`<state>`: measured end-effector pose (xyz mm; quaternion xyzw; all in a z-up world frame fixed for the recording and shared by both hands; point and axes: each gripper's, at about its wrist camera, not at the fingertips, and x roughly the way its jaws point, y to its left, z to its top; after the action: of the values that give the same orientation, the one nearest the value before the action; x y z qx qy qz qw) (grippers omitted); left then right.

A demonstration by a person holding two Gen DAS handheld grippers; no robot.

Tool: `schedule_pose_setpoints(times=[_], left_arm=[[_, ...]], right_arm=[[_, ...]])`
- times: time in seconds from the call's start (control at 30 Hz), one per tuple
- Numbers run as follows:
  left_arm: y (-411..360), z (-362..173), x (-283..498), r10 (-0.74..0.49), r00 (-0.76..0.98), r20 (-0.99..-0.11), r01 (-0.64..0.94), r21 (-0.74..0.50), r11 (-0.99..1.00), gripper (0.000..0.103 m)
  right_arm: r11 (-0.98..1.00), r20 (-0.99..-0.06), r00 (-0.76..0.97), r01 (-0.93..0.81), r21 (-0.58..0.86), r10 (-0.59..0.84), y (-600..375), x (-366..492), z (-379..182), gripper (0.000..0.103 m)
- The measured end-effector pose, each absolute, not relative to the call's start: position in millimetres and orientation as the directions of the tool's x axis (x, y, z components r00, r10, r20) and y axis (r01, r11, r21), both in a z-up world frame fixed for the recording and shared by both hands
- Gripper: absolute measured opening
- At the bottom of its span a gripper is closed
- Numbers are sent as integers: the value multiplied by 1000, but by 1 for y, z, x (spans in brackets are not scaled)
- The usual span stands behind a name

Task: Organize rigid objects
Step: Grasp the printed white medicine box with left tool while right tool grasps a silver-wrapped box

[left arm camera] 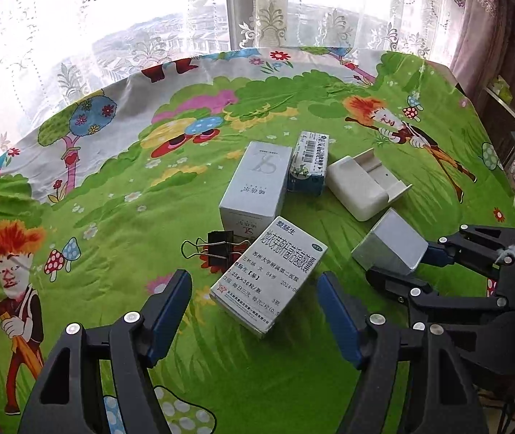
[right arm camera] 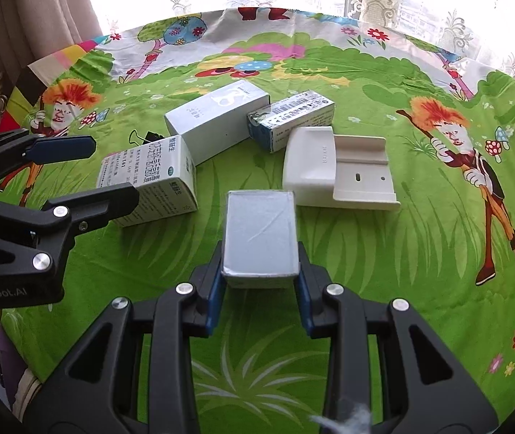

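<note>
Your right gripper (right arm camera: 260,291) is pinching a small silver box (right arm camera: 259,238) by its two long sides, the blue pads (right arm camera: 215,303) pressed flat against it. The box tips away from the gripper toward the middle of the table, and whether its far end touches the cloth cannot be told. In the left wrist view the same silver box (left arm camera: 391,249) sits at the tip of the right gripper (left arm camera: 407,266), right of the other things.

Your left gripper (left arm camera: 255,311) is spread wide with nothing between its pads. It hangs over the white medicine box with black Chinese print (left arm camera: 270,276), which lies flat on the cloth straight ahead of its fingers. A black binder clip (left arm camera: 221,251) lies just beside that box on its left.

Past the medicine box lies a longer silver-grey carton (left arm camera: 257,184), touching or nearly touching it. Against that carton's right side rests a blue and white barcode box (left arm camera: 310,162). Right of that stands a white plastic holder with an open bracket (left arm camera: 364,186), near the silver box but apart from it.

Everything rests on a round table under a bright green cartoon tablecloth (left arm camera: 120,188). Lace curtains (left arm camera: 149,18) hang at the window behind.
</note>
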<state>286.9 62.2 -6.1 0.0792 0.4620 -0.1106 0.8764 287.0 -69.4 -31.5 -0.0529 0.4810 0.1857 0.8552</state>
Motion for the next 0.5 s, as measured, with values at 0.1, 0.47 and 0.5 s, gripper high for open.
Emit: schedule_pose_setpoints(times=[0.1, 0.47, 0.5], left_arm=[[60, -10, 296, -123, 539, -834, 283, 41, 958, 73], [52, -23, 286, -136, 494, -859, 277, 7, 961, 45], [53, -22, 284, -135, 496, -858, 260, -2, 966, 44]], right_arm=[[926, -843, 470, -370, 82, 263, -69, 286, -32, 38], [927, -842, 469, -366, 88, 265, -70, 287, -32, 38], [926, -842, 469, -366, 90, 267, -70, 287, -32, 38]])
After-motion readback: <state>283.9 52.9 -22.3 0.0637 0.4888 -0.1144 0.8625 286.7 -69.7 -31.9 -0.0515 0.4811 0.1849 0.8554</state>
